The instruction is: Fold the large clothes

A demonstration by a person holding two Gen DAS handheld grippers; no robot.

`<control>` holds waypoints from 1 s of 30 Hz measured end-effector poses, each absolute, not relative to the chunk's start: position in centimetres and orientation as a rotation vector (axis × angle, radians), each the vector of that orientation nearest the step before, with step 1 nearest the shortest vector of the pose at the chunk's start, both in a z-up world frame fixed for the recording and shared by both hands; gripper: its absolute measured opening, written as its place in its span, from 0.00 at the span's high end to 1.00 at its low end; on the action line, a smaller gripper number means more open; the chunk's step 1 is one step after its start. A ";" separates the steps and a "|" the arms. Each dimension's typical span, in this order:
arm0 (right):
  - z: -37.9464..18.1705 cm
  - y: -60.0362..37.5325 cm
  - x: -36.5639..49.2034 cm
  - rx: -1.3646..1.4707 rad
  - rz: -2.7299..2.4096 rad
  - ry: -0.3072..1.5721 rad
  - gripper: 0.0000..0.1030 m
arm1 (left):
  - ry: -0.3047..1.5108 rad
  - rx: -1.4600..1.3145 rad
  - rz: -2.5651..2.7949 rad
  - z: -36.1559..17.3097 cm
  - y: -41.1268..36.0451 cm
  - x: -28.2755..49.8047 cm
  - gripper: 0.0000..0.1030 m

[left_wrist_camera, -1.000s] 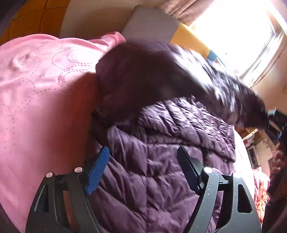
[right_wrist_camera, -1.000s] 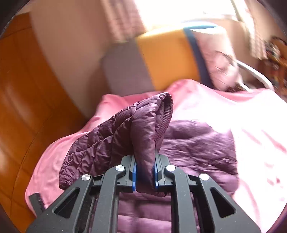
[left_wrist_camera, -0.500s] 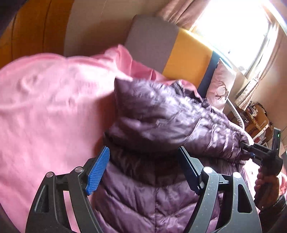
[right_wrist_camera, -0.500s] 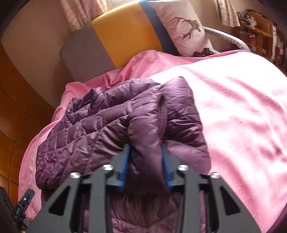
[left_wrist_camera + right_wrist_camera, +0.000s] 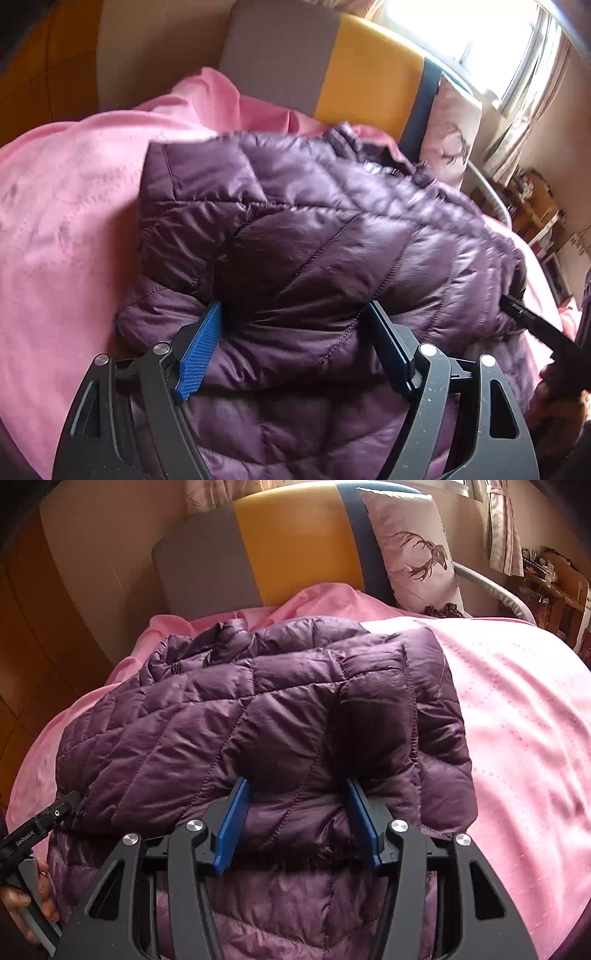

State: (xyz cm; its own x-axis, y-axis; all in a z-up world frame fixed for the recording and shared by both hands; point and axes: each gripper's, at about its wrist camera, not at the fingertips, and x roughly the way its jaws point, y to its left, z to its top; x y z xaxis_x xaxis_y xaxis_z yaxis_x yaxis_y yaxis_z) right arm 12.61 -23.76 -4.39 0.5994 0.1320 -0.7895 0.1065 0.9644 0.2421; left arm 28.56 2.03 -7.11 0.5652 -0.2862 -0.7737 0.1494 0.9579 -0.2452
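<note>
Left wrist view: my left gripper (image 5: 293,341) stood released, its jaws spread wide around the folded edge of the purple jacket (image 5: 314,236), which filled mid-frame on the pink bedspread (image 5: 70,221).

Right wrist view: my right gripper (image 5: 297,821) was likewise released, jaws apart astride the jacket (image 5: 258,716) at centre frame. I judged the puffy fold could spring open once unsupported, or a pad could snag the slippery fabric on withdrawal.
</note>
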 end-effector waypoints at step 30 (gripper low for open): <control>-3.8 -18.1 20.0 0.062 -0.027 0.863 0.21 | 0.893 -0.143 -0.190 -4.5 0.1 34.6 0.24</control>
